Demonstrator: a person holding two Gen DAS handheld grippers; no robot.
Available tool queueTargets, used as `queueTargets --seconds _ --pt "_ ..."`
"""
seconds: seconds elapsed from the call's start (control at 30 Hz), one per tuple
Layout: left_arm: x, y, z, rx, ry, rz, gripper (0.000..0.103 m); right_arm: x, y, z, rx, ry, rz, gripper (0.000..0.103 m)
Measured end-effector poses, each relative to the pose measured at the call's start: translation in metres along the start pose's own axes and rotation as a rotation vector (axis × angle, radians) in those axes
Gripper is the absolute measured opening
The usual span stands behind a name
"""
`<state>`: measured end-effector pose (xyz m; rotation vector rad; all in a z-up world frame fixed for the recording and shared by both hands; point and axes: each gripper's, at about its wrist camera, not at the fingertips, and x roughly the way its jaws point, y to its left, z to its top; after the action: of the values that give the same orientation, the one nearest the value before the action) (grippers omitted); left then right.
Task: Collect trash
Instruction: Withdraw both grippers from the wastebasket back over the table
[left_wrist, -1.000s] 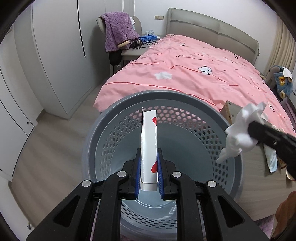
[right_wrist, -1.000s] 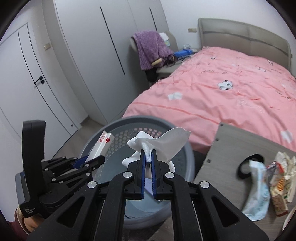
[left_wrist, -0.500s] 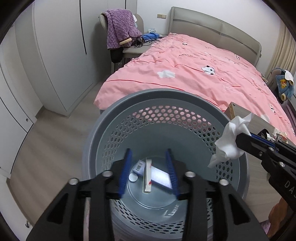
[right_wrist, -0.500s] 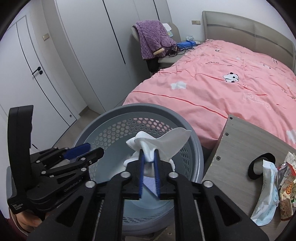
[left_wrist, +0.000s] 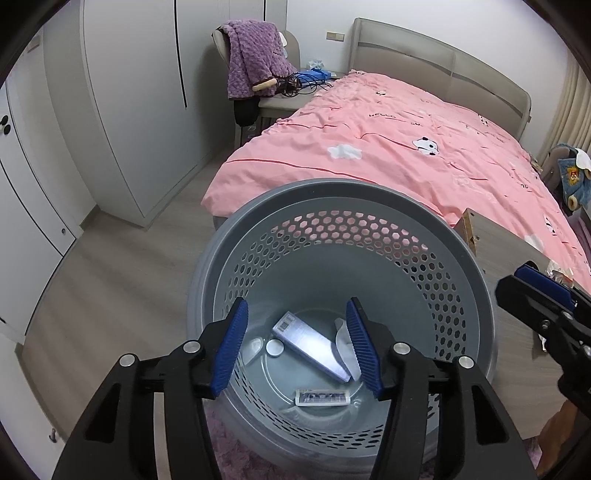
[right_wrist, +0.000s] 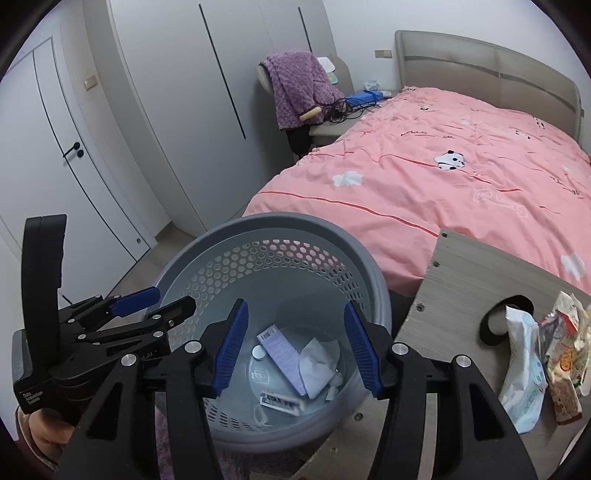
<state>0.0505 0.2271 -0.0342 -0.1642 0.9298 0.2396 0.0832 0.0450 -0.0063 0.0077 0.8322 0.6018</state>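
Over the bin (left_wrist: 343, 229), both grippers (left_wrist: 297, 343) (right_wrist: 295, 347) are opening, empty; box (left_wrist: 312, 345) and tissue (right_wrist: 319, 360), just dropped, lie inside; wrappers (right_wrist: 524, 365) remain lower right.

The left gripper (left_wrist: 297, 343) points steeply downward, and its jaws with the blue pads are opening, with nothing between them. The right gripper (right_wrist: 295, 343) also points downward and stands just beside the left one; its jaws are opening too and they hold nothing. In the right wrist view the left gripper shows from the side at the lower left, and below its black body a part of the person's hand (right_wrist: 44, 435) grips it.
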Motion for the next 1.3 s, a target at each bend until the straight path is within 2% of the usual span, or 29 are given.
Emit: queueTargets --seconds 0.33,0.47,0.77,0.97,1.3 --pt "-0.020 -0.016 -0.005 0.024 -0.030 -0.021 0.059 -0.035 -0.019 -0.015 0.045 -0.041 -0.045 0.055" --pt "-0.026 -0.028 -0.009 0.044 -0.038 -0.035 0.060 -0.048 -0.029 -0.024 0.063 -0.053 -0.070 0.059" --pt "-0.039 -0.058 -0.018 0.097 -0.051 -0.075 0.066 -0.072 -0.053 -0.051 0.115 -0.054 -0.140 0.062" --pt "-0.047 -0.079 -0.025 0.142 -0.054 -0.102 0.067 -0.091 -0.069 -0.071 0.156 -0.060 -0.180 0.063" --pt "-0.050 -0.120 -0.034 0.215 -0.047 -0.163 0.068 -0.133 -0.104 -0.097 0.230 -0.105 -0.287 0.072"
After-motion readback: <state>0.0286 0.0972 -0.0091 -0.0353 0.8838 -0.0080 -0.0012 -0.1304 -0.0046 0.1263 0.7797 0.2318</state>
